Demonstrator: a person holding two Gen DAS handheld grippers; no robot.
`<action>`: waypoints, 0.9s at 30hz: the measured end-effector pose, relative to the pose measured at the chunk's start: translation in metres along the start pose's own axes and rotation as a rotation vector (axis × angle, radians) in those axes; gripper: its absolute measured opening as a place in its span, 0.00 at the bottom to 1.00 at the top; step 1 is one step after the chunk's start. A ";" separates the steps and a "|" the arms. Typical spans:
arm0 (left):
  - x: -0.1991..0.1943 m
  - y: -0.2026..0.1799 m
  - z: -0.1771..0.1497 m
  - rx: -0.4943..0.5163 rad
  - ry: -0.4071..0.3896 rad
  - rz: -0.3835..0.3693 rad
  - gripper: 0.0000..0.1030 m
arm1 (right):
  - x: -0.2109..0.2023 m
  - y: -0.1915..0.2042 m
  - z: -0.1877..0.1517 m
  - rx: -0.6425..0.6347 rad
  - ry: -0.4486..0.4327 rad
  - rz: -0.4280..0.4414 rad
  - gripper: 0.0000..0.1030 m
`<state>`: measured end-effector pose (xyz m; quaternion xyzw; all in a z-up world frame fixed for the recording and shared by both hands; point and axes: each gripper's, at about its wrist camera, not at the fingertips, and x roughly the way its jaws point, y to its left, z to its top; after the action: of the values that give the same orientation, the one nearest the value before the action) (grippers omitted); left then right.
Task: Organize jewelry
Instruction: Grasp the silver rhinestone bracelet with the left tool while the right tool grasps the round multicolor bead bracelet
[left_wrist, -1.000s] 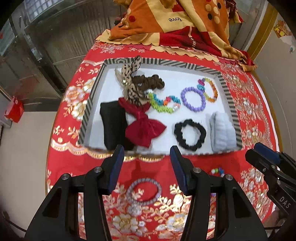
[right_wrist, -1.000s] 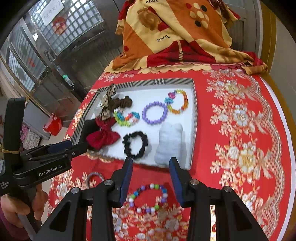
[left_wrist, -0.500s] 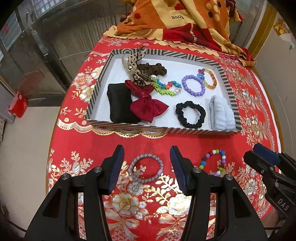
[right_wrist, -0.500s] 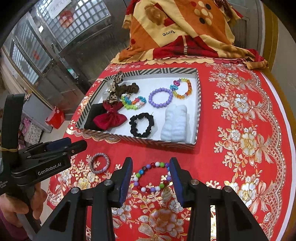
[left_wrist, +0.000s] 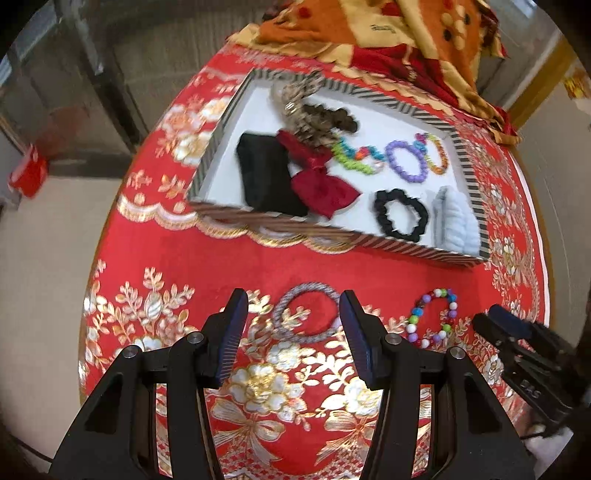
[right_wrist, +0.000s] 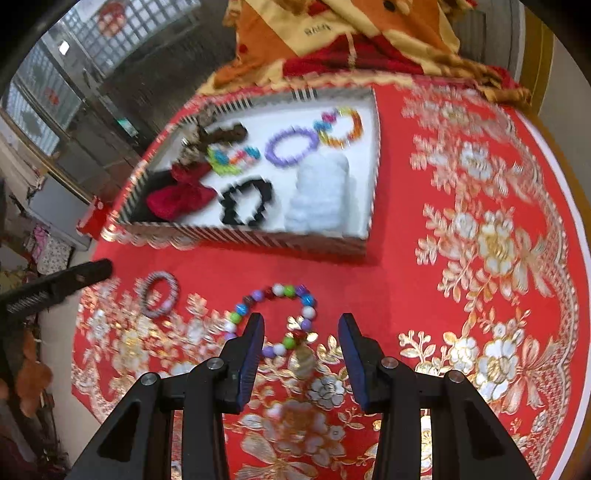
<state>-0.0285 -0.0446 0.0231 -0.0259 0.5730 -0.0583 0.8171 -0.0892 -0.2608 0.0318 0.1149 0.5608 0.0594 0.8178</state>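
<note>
A striped tray (left_wrist: 332, 236) (right_wrist: 243, 236) with a white floor holds several bracelets, a black scrunchie (left_wrist: 400, 214), a red bow (left_wrist: 321, 184) and other hair pieces. A grey beaded bracelet (left_wrist: 308, 312) (right_wrist: 159, 293) lies on the red cloth in front of the tray, between the tips of my open left gripper (left_wrist: 291, 321). A multicoloured bead bracelet (right_wrist: 275, 317) (left_wrist: 432, 317) lies to its right, just ahead of my open right gripper (right_wrist: 299, 343). Both grippers are empty and hover low over the cloth.
The table is round, covered by a red cloth with gold flowers (right_wrist: 491, 251). An orange and yellow blanket (left_wrist: 388, 40) is heaped at the far edge. The table's edge drops off at left to the floor (left_wrist: 48, 258). A red box (left_wrist: 27, 175) sits on the floor.
Both grippers have pulled back toward me and dropped lower. The two loose bracelets now sit right at the fingertips. The tray looks farther away. The jaws stayed open.
</note>
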 end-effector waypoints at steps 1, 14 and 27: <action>0.004 0.006 -0.001 -0.010 0.017 -0.006 0.50 | 0.006 0.000 -0.001 -0.005 0.011 0.001 0.39; 0.050 0.021 -0.012 0.015 0.105 0.019 0.49 | 0.039 0.008 0.003 -0.088 0.024 -0.064 0.38; 0.065 -0.002 -0.005 0.147 0.054 0.059 0.15 | 0.045 0.013 0.005 -0.186 -0.006 -0.117 0.10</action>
<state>-0.0111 -0.0548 -0.0390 0.0527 0.5895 -0.0767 0.8024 -0.0674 -0.2386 -0.0042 0.0058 0.5563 0.0630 0.8286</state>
